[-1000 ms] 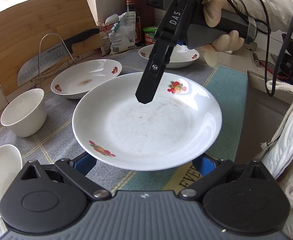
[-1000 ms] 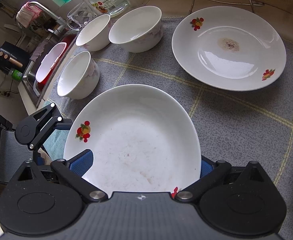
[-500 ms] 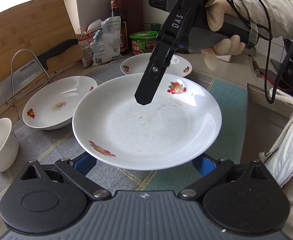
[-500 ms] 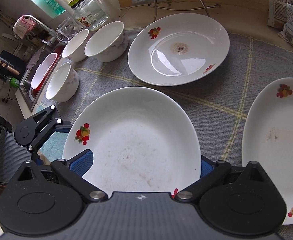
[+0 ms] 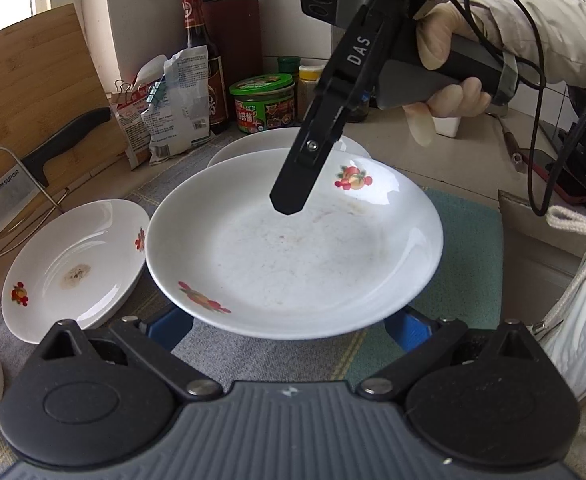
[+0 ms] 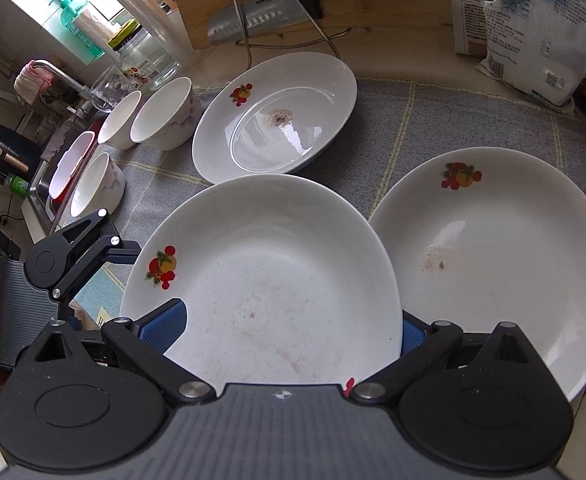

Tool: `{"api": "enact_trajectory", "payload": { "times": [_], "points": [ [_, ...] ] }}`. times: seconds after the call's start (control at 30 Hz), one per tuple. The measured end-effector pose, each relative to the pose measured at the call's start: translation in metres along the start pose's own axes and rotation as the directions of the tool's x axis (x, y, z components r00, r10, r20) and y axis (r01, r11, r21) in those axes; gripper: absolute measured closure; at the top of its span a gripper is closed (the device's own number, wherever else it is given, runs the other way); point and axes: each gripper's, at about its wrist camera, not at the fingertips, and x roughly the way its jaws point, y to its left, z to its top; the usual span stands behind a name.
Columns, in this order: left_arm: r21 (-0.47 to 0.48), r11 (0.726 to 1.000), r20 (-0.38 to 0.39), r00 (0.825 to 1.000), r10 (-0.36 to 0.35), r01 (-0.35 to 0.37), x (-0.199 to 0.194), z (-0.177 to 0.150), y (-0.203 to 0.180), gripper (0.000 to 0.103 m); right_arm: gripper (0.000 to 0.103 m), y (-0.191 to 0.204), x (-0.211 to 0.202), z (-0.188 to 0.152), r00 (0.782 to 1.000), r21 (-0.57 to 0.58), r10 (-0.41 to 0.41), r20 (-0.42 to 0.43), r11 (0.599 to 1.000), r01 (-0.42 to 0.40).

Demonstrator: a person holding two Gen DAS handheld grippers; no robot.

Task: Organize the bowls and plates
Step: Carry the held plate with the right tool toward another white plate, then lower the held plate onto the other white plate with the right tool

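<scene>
Sliding rightward now: since a second ago our carried plate [image 5: 293, 248] has left the bowls [image 6: 161, 120] behind and come alongside the right-hand plate [image 6: 493, 248] on the desk [image 6: 453, 120]. We hold it in the air between both claws, one at each end of the rim, so it rides level and neither has to take the weight alone. Left claw [image 5: 289, 324] is spread wide, blue pads under the near rim; right claw [image 6: 289, 328] is clamped on the opposite edge, one finger above the dish. Glazed white porcelain, shallow and round, fruit decals on the rim, faint dried smears inside — slick stuff, so a two-sided hold makes sense. A third plate [image 6: 277, 116], stained at its centre, sits far left on the grey checked cloth [image 6: 413, 120]. We judge stacking onto the right-hand plate comes next.
</scene>
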Motion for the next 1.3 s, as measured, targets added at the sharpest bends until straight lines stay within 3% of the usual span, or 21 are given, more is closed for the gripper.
{"api": "enact_trajectory", "payload": {
  "times": [0.57, 1.3],
  "points": [
    [0.031, 0.999, 0.002, 1.000, -0.031, 0.030, 0.045, 0.044, -0.006, 0.002, 0.000, -0.058, -0.026, -0.003, 0.998, 0.052, -0.030, 0.047, 0.998, 0.028],
    [0.025, 0.999, -0.020, 1.000, -0.022, 0.022, 0.077, 0.060, 0.005, 0.002, 0.000, -0.107, -0.022, 0.001, 0.999, 0.096, -0.021, 0.047, 0.995, 0.016]
  ]
}}
